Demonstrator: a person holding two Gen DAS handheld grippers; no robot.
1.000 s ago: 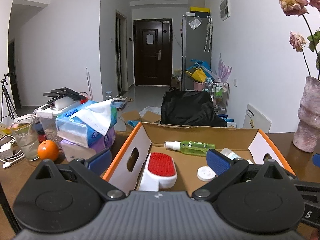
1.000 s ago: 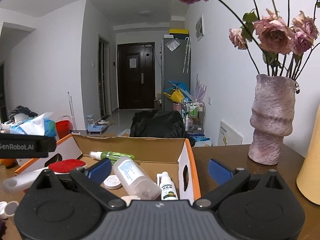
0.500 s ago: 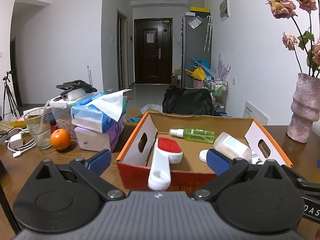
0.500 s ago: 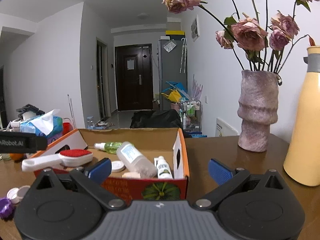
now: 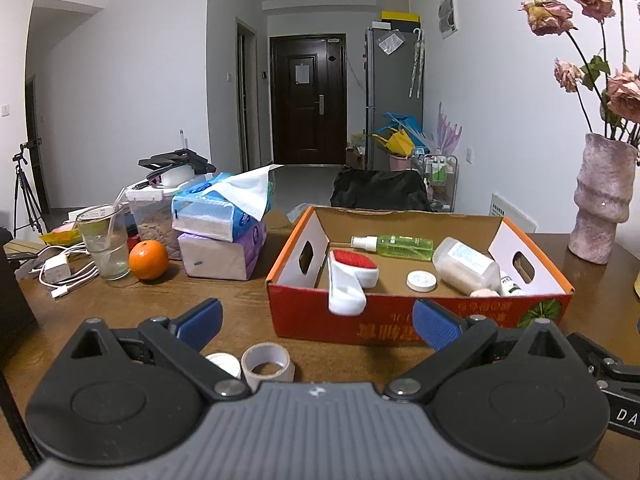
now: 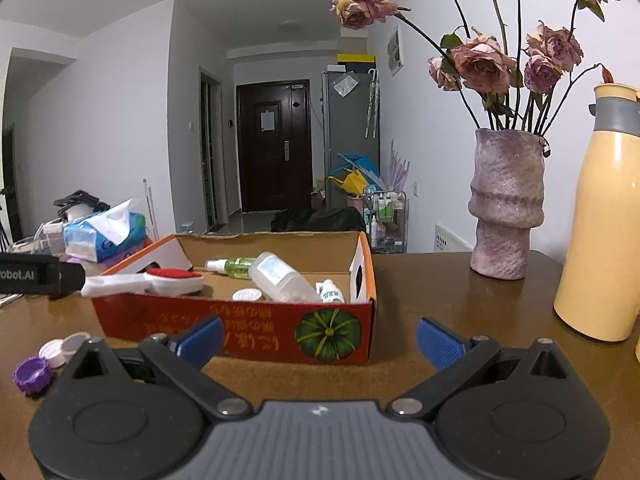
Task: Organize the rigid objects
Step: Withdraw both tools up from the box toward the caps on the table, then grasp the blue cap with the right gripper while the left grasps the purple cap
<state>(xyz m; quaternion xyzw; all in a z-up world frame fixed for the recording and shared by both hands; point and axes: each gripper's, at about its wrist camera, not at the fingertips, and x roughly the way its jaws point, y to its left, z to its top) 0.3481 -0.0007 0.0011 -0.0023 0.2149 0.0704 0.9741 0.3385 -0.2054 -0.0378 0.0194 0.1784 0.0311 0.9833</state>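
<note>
Your left gripper [image 5: 316, 320] and right gripper [image 6: 318, 338] both sit spread wide, holding nothing. The box [image 5: 400, 324] ahead holds a brush [image 5: 352, 276] and bottles; a tape roll [image 5: 266, 362] lies beneath your left.

White walls [image 5: 120, 80], dark door [image 5: 308, 98] down hallway, grey fridge [image 5: 394, 96] beside

We note a glossy wooden table [image 6: 432, 304], a matt cardboard box [image 5: 400, 326] and a rough-surfaced vase [image 6: 505, 204].
</note>
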